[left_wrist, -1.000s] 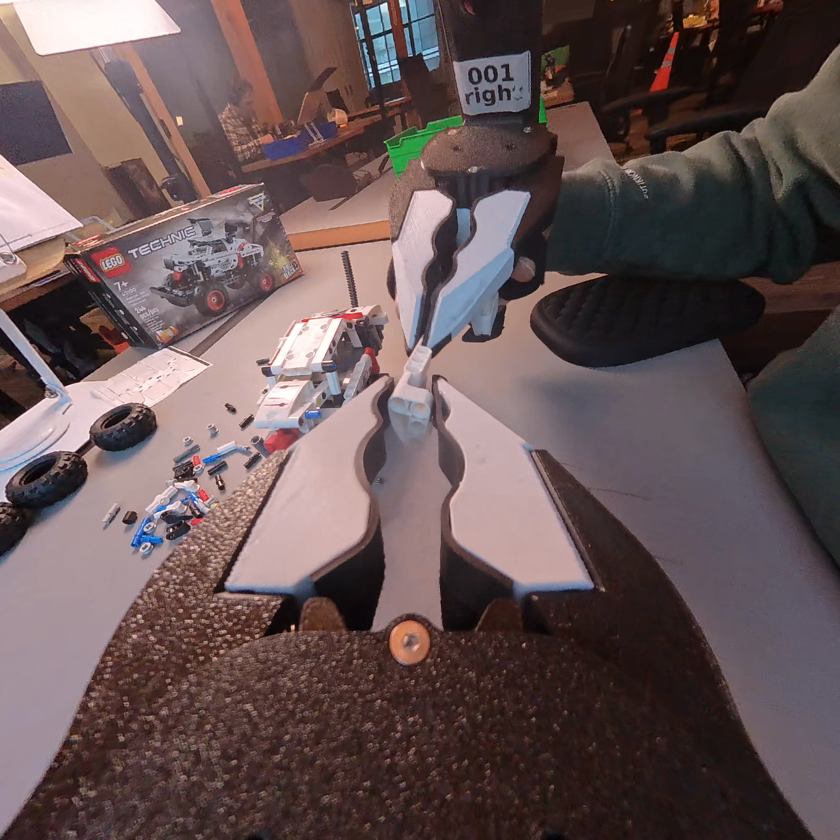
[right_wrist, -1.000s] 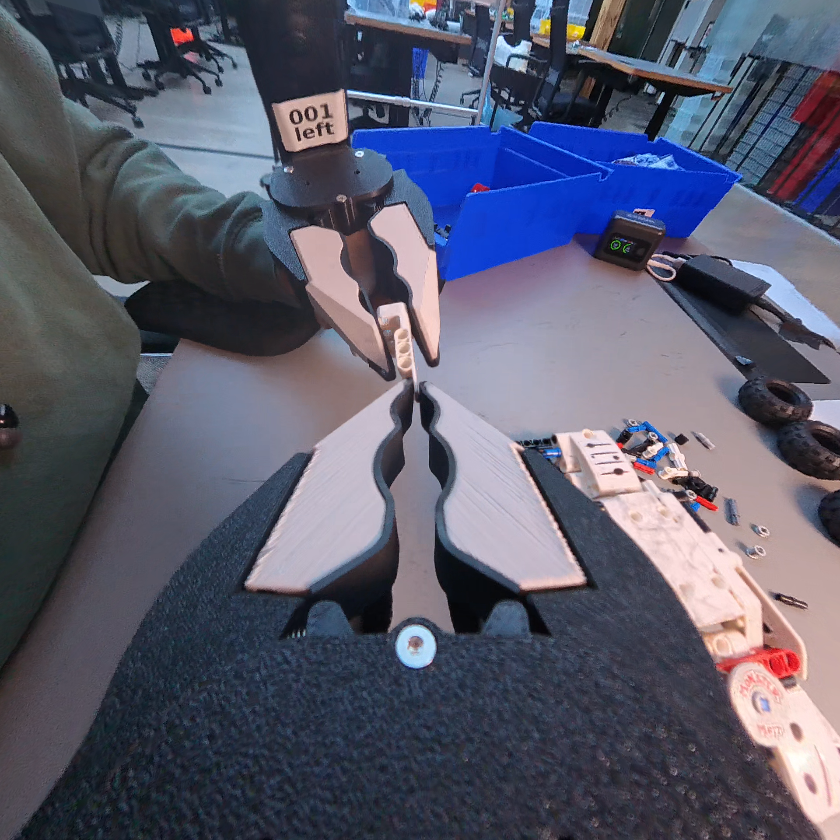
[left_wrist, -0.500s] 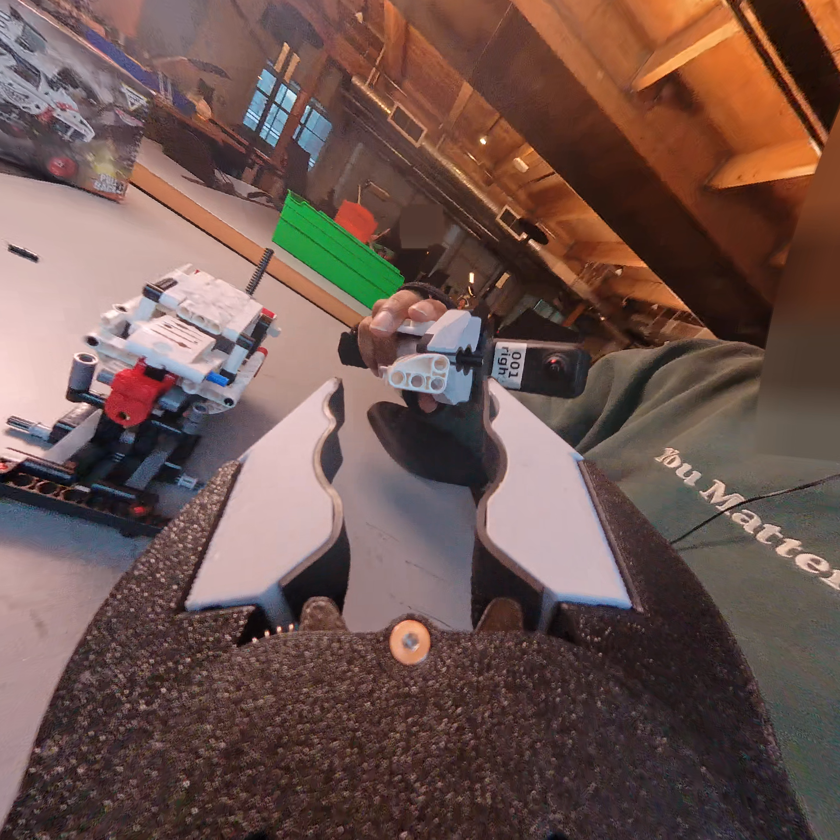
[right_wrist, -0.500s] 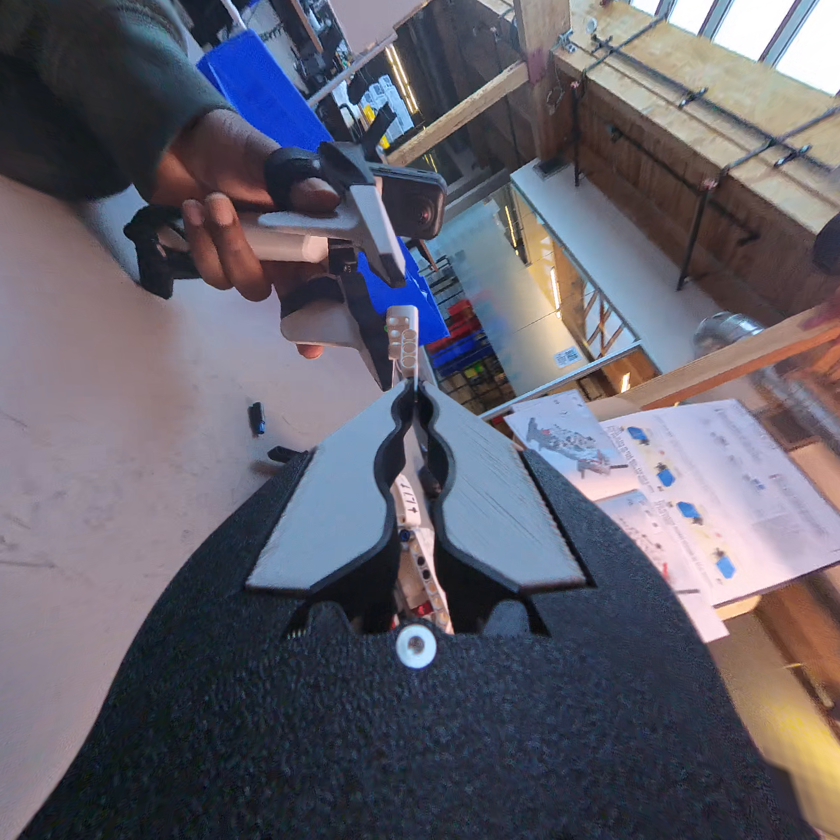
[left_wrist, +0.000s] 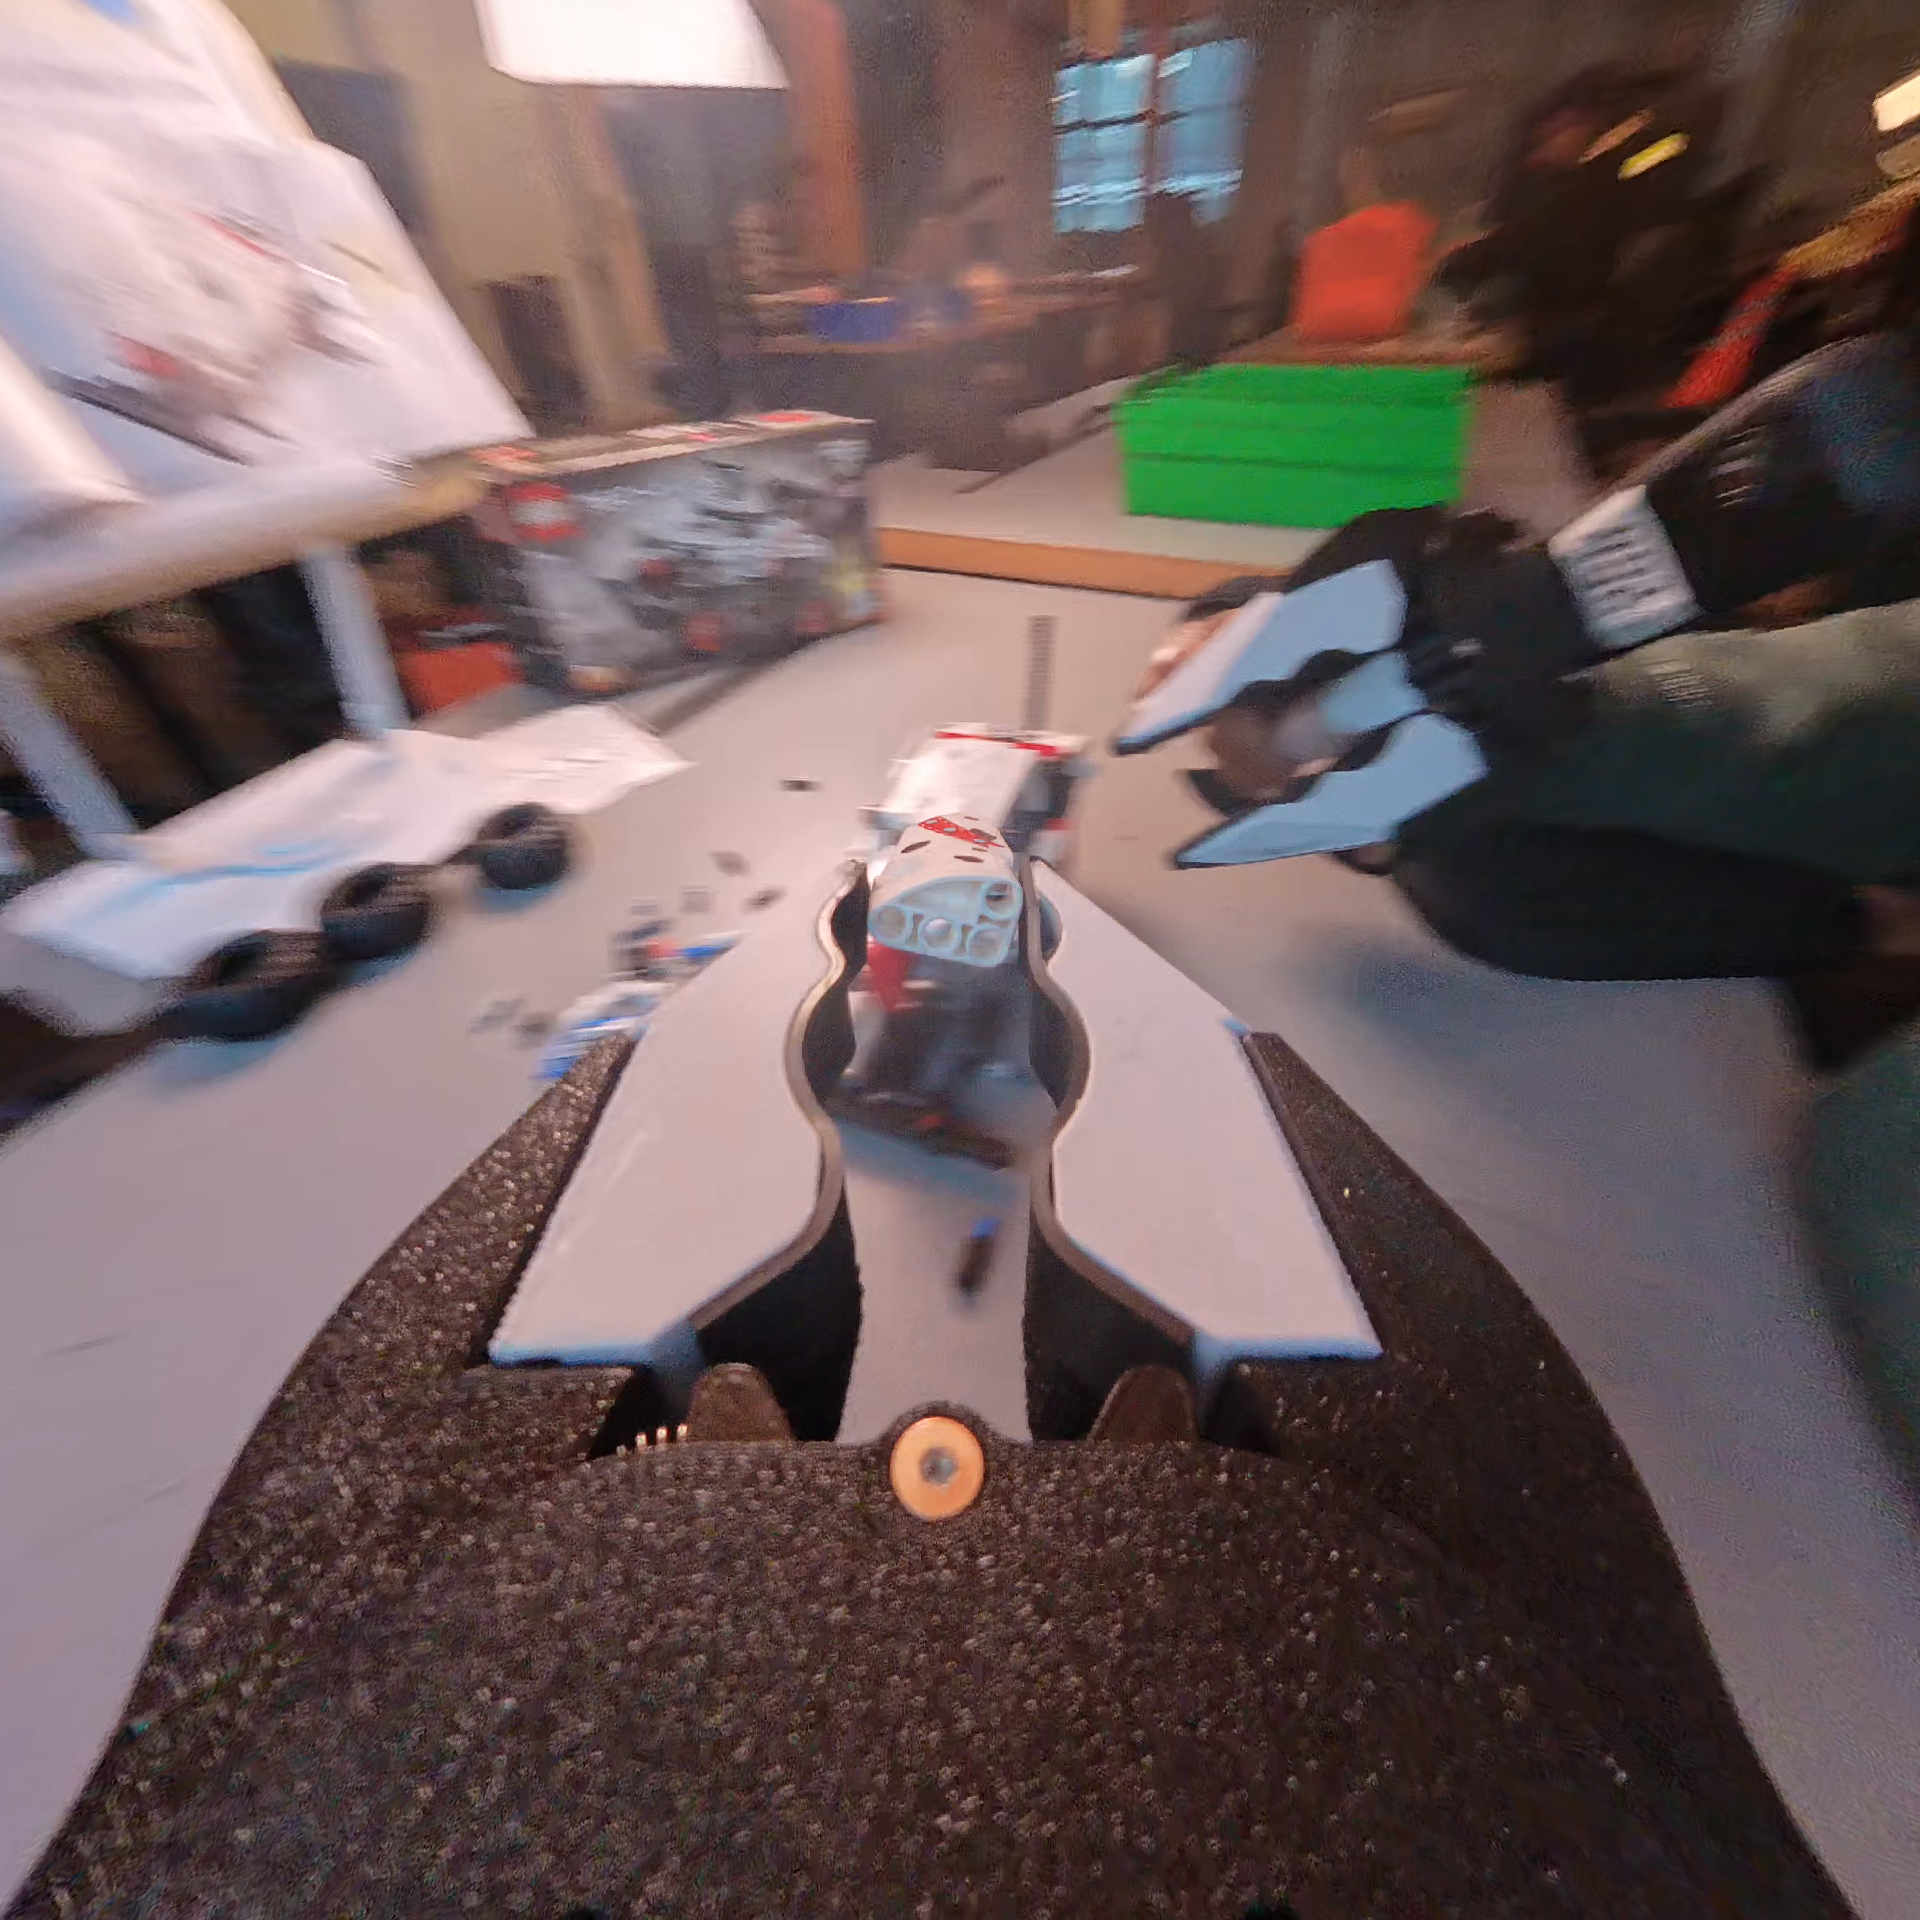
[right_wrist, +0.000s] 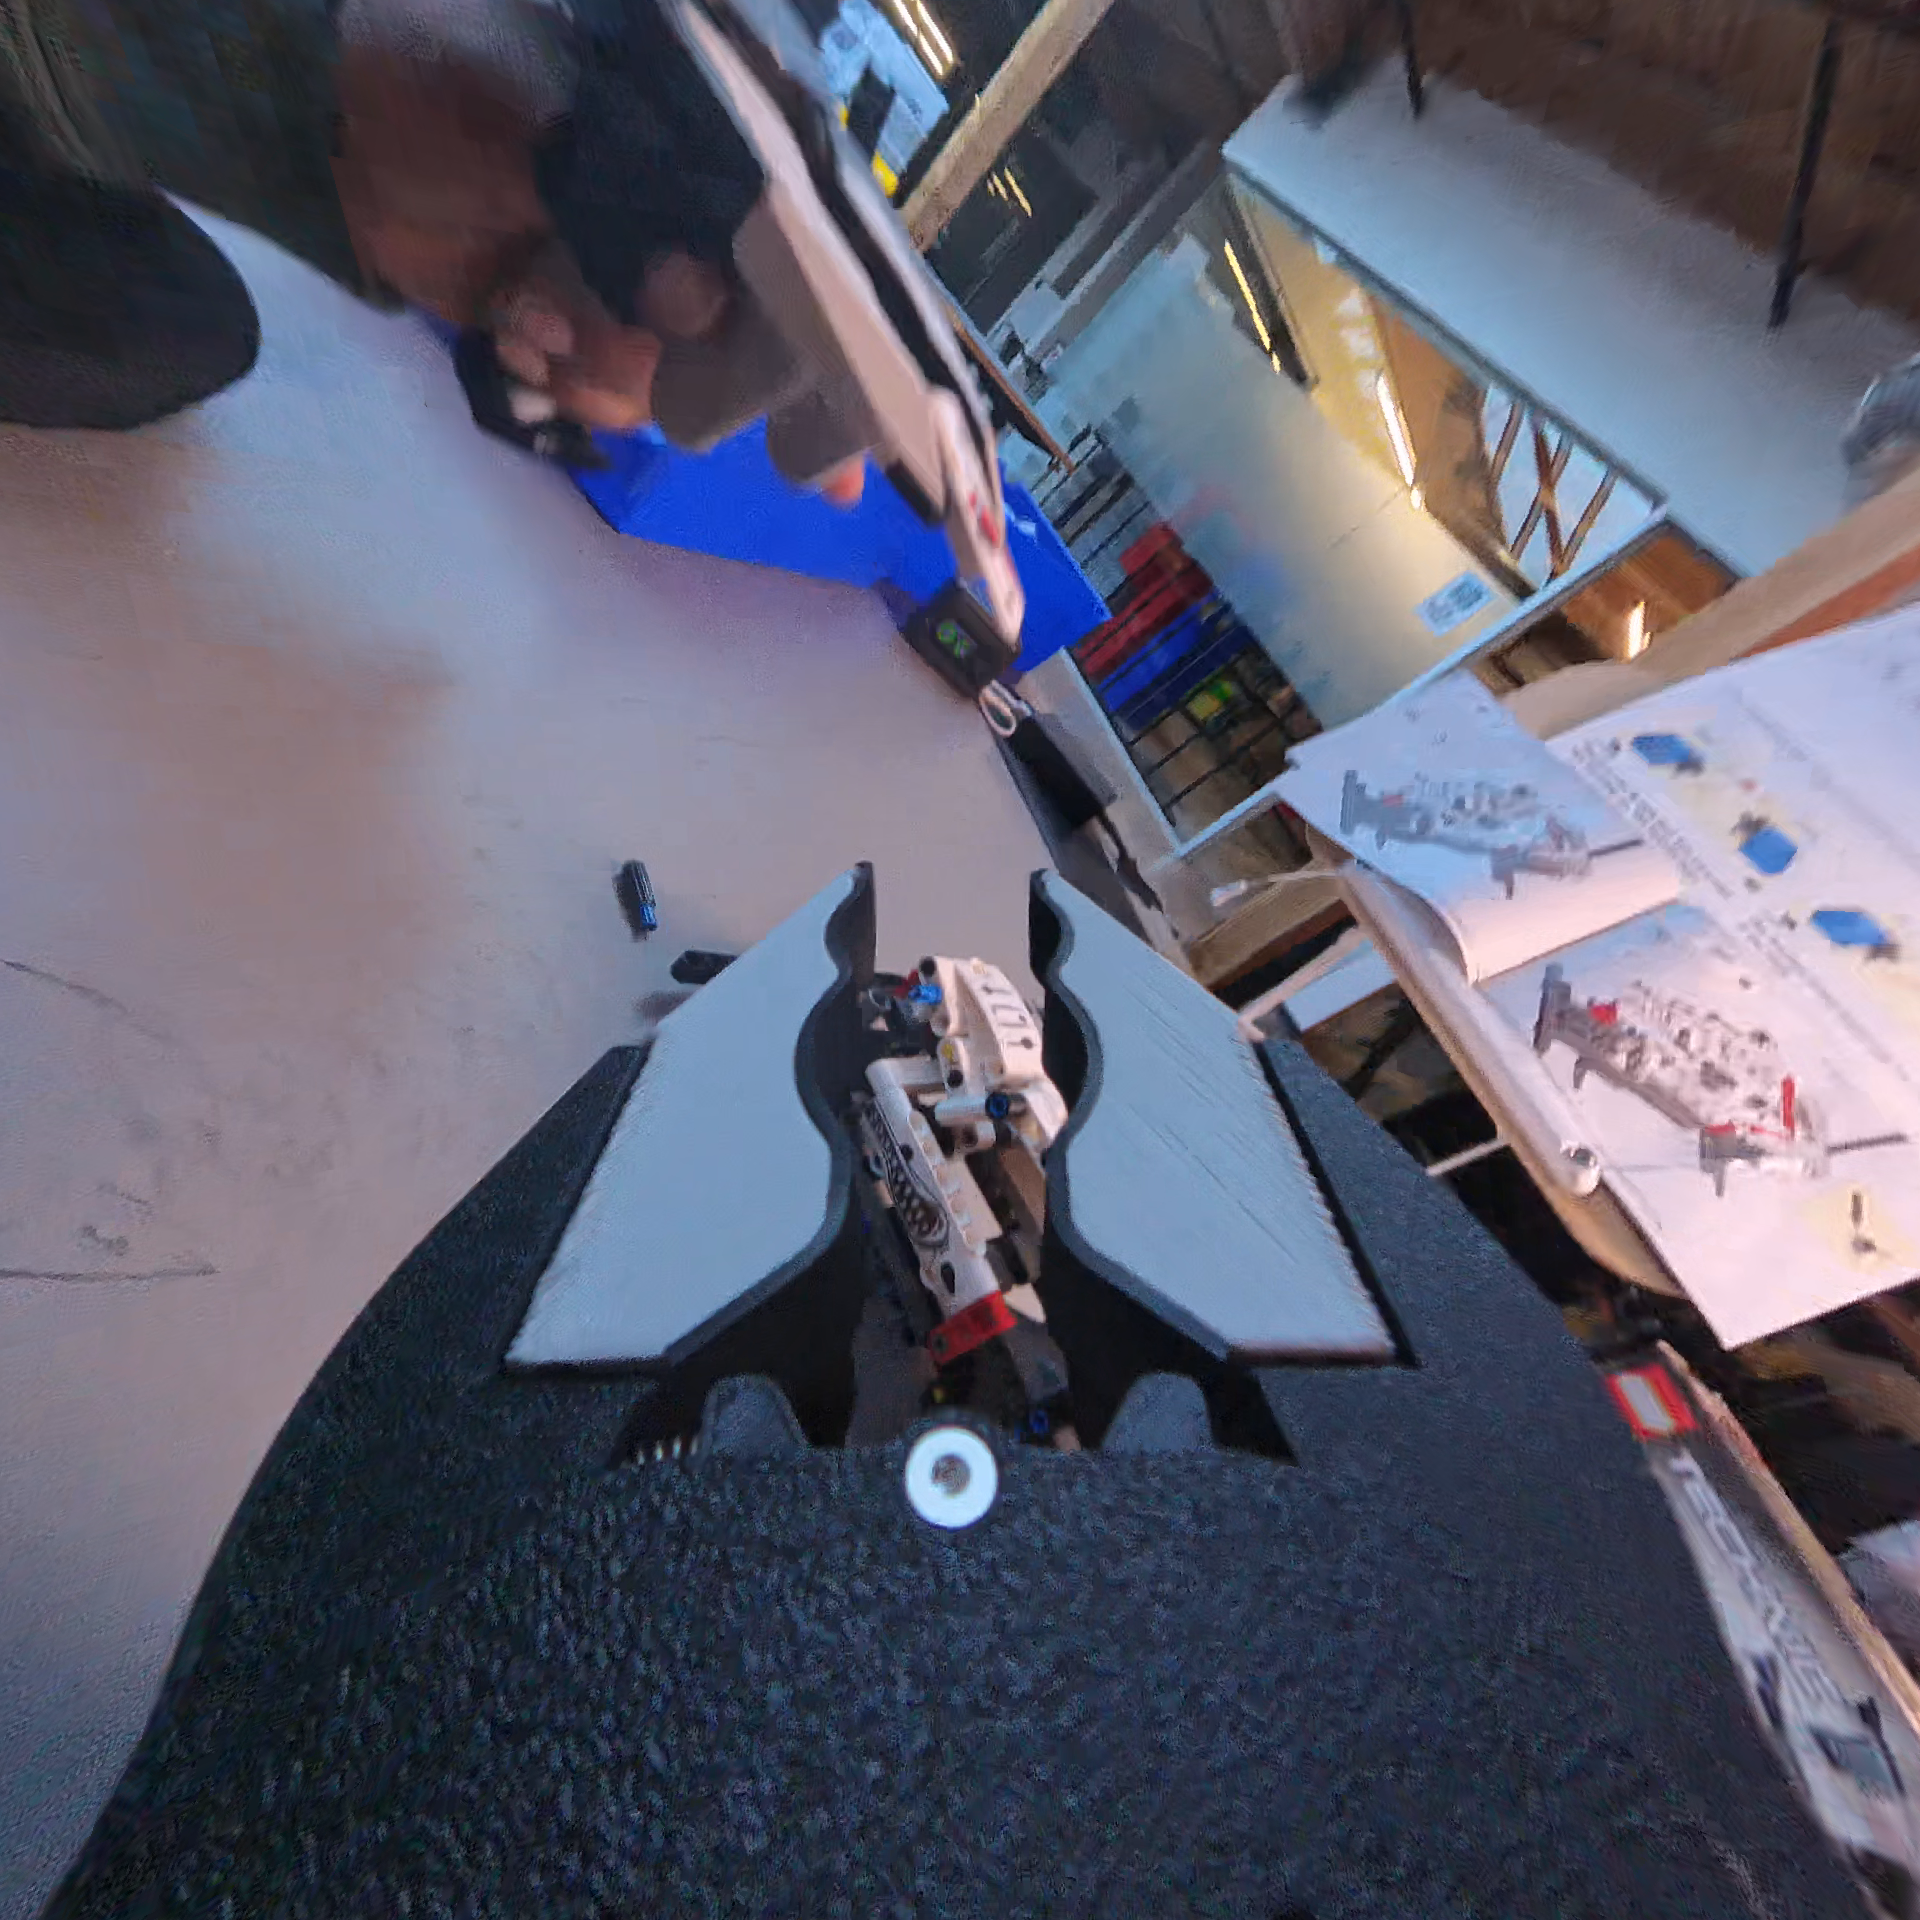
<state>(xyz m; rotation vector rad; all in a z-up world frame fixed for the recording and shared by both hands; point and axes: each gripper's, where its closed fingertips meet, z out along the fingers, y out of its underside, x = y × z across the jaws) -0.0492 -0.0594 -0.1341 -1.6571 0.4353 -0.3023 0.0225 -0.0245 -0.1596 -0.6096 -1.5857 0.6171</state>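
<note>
My left gripper (left_wrist: 940, 883) is shut on a small white beam piece with round holes (left_wrist: 940, 920), held above the grey table (left_wrist: 312, 1195). A white, red and black toy truck model (left_wrist: 977, 774) lies on the table just beyond it. My right gripper (right_wrist: 951, 878) is open and empty, and the model (right_wrist: 966, 1101) shows below, between its fingers. In the left wrist view the right gripper (left_wrist: 1153, 800) hovers to the right of the model with its jaws apart. In the right wrist view the left gripper (right_wrist: 966, 520) is blurred at the top.
Black tyres (left_wrist: 384, 914) and small loose parts (left_wrist: 644, 945) lie left of the model. A toy box (left_wrist: 686, 561) and a green bin (left_wrist: 1288, 447) stand farther back. An open instruction booklet (right_wrist: 1662, 935), blue bins (right_wrist: 790, 509) and a loose black pin (right_wrist: 636, 896) are nearby. The tips of one gripper are about 9 cm away from the tips of the other. The loose black pin (right_wrist: 636, 896) is about 12 cm from my right fingertips. Seen from the left wrist view (left_wrist: 964, 1257) as well.
My left gripper, open half a second ago, has shut on the white piece. My right gripper has opened and let go. Both views have swung towards the model.
</note>
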